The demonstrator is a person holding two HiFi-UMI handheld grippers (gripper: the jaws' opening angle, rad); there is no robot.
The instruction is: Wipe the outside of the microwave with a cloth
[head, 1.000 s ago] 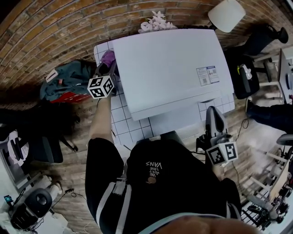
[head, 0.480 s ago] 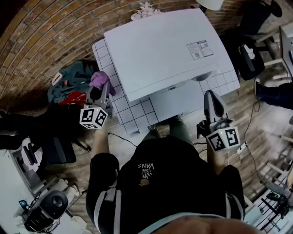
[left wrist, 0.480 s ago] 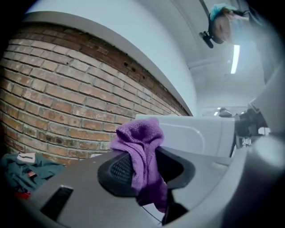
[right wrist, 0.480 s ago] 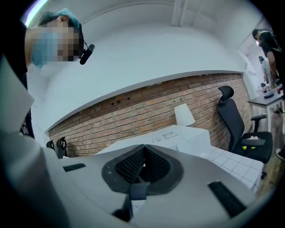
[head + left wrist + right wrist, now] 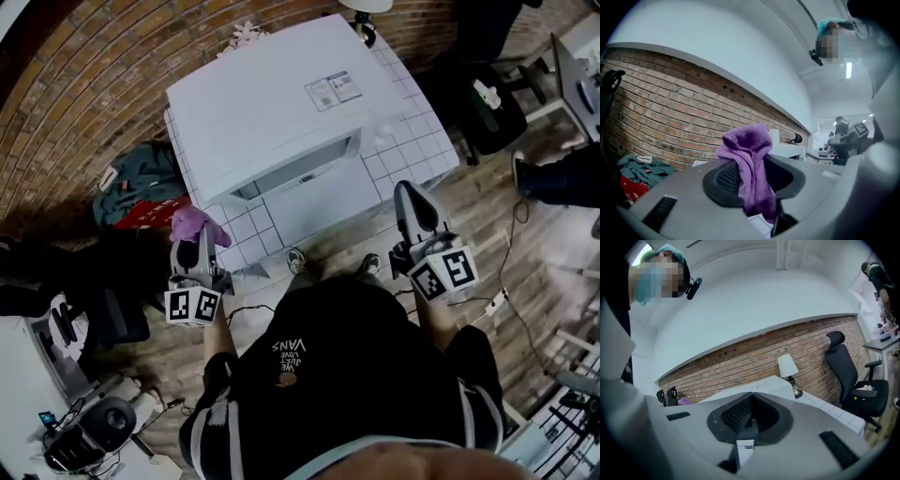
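The white microwave (image 5: 281, 103) stands on a white tiled table (image 5: 417, 141), seen from above in the head view. My left gripper (image 5: 199, 244) hovers off the table's front-left corner, apart from the microwave. It is shut on a purple cloth (image 5: 192, 223). In the left gripper view the cloth (image 5: 749, 159) bunches up out of the left gripper (image 5: 750, 176) and hangs down between its jaws. My right gripper (image 5: 410, 195) is at the table's front-right edge, shut and holding nothing. In the right gripper view, the right gripper (image 5: 750, 411) has its jaws pressed together, with the microwave (image 5: 764, 386) beyond.
A teal bag (image 5: 136, 169) and something red (image 5: 141, 202) lie on the wooden floor at the left, by the brick wall. A lamp (image 5: 787, 366) stands on the table behind the microwave. A black office chair (image 5: 848, 376) and a cable (image 5: 497, 300) are at the right.
The person has stepped back from the microwave. My left gripper, with the cloth, has come away from the microwave's left side to the table's front-left corner. The right gripper stayed shut near the front edge.
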